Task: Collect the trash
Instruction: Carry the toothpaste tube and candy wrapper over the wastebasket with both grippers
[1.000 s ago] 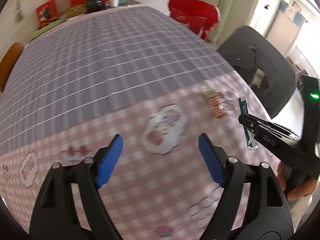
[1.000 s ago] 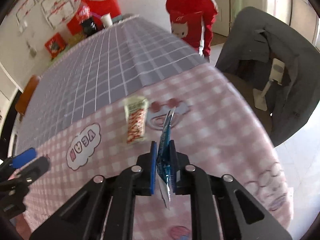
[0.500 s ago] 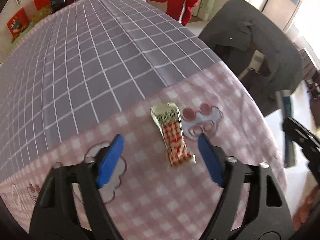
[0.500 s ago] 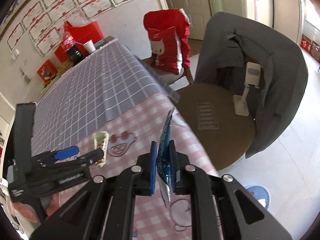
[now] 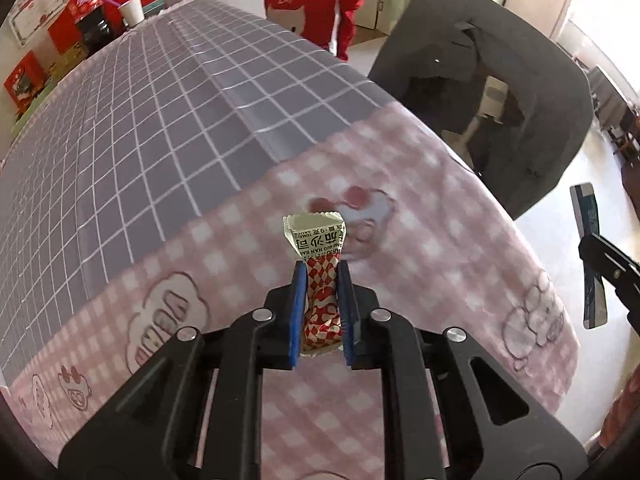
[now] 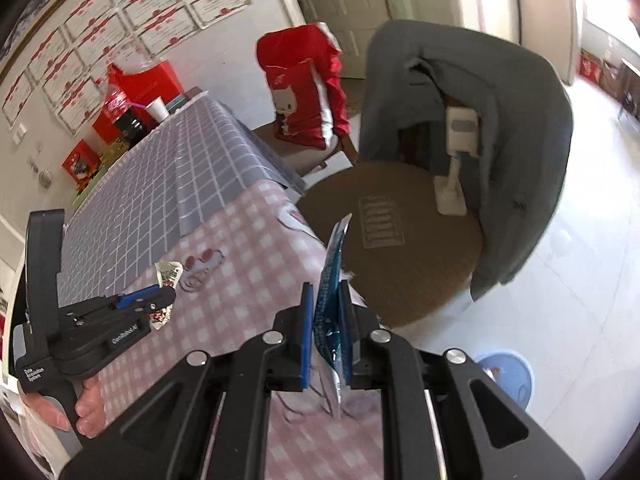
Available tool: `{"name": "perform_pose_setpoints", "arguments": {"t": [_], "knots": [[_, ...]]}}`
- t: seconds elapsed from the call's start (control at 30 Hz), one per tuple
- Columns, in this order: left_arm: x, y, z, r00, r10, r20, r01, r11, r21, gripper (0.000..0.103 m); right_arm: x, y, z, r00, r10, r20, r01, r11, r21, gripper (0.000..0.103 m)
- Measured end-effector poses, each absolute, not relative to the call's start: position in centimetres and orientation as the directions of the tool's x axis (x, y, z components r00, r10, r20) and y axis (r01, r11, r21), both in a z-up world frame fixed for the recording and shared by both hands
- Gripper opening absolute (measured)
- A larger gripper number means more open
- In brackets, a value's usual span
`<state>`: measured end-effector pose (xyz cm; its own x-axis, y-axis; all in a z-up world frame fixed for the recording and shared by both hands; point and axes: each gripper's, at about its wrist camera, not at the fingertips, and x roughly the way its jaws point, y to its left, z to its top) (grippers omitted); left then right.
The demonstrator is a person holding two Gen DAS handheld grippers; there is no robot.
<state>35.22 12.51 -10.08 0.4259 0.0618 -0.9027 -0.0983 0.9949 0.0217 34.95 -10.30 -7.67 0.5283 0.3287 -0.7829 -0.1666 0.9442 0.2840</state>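
Two pieces of trash are being held at this moment, one in each gripper. Nearest in the left wrist view, the left gripper (image 5: 322,308) is pinching a red-and-white sachet (image 5: 320,268) between its blue pads (image 5: 298,312); the jaws are closed on its lower part, so the pale printed top is sticking out forward above the pink tablecloth (image 5: 440,248). Gripping it by the narrow sides is probably keeping the thin packet from slipping. In the right wrist view, the right gripper (image 6: 326,328) is clamping a blue wrapper (image 6: 332,280) edge-on, and it is hanging past the table edge, over the floor (image 6: 580,280). I judge this is because it is being carried toward a bin, which no view is showing. Farther away, a chair (image 6: 400,232) with a grey jacket (image 6: 520,128) is standing beside the table.
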Motion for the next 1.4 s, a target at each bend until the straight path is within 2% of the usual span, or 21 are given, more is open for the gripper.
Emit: {"name": "perform_pose_setpoints", "arguments": {"t": [0.3, 0.6, 0.97, 1.13, 1.27, 1.3, 1.37, 1.4], "knots": [[33.3, 4.6, -9.4, 0.440, -0.007, -0.898, 0.027, 1.000, 0.006, 0.015, 30.3, -19.0, -9.0, 0.561, 0.255, -0.788, -0.023, 0.956, 0.293, 0.012], [31.4, -8.0, -9.4, 0.436, -0.106, -0.893, 0.236, 0.972, -0.001, 0.015, 24.4, -30.1, -10.1, 0.586, 0.130, -0.800, 0.167, 0.947, 0.276, 0.012], [28.4, -22.7, -13.2, 0.336, -0.196, -0.921, 0.488, 0.873, -0.008, 0.013, 17.5, -39.9, -12.6, 0.560, 0.024, -0.828, 0.354, 0.897, 0.265, 0.012], [28.3, -26.1, -15.6, 0.281, -0.188, -0.941, 0.523, 0.852, -0.014, 0.009, 15.7, -42.1, -13.9, 0.539, 0.004, -0.842, 0.396, 0.881, 0.257, 0.012], [28.6, -27.6, -17.1, 0.236, -0.192, -0.952, 0.530, 0.847, -0.040, 0.010, 14.9, -43.5, -14.8, 0.524, 0.005, -0.852, 0.417, 0.870, 0.261, 0.012], [29.0, -27.8, -17.6, 0.215, -0.197, -0.957, 0.529, 0.847, -0.056, 0.014, 14.8, -43.7, -15.0, 0.520, 0.005, -0.854, 0.421, 0.869, 0.261, 0.012], [29.5, -28.0, -18.4, 0.173, -0.183, -0.968, 0.523, 0.850, -0.067, 0.046, 14.9, -43.8, -15.4, 0.512, 0.007, -0.859, 0.424, 0.867, 0.260, 0.012], [29.5, -28.0, -18.6, 0.175, -0.187, -0.967, 0.525, 0.848, -0.069, 0.066, 15.0, -43.9, -15.6, 0.509, 0.010, -0.861, 0.424, 0.867, 0.261, 0.012]]}}
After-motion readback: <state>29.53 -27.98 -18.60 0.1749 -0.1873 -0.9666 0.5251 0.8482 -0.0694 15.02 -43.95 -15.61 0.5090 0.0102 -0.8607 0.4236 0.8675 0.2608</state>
